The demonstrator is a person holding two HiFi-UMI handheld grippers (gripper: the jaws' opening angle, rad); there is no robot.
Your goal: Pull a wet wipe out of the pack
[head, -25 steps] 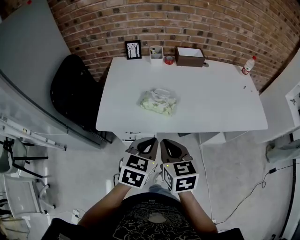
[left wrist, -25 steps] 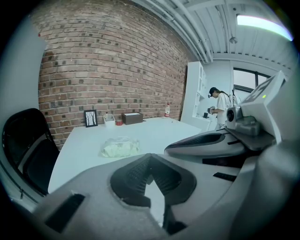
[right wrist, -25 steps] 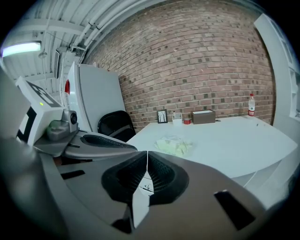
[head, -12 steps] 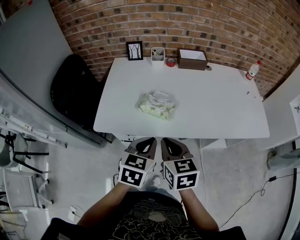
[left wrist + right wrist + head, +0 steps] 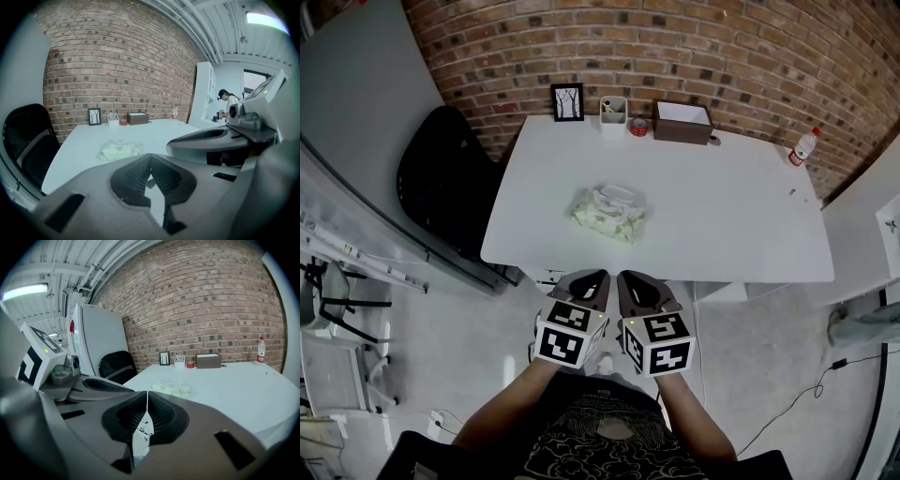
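Note:
A soft pack of wet wipes with a pale green print lies on the white table, left of its middle; a white wipe sticks up from its top. The pack also shows in the left gripper view and the right gripper view. My left gripper and right gripper are held side by side in front of the table's near edge, well short of the pack. Both have their jaws closed together with nothing between them.
Along the table's far edge stand a small framed picture, a white cup, a red tape roll and a brown box. A bottle stands at the far right corner. A black chair sits left of the table.
The table and pack have shifted slightly lower and left in the head view as the person moved. Both grippers stay shut and side by side.

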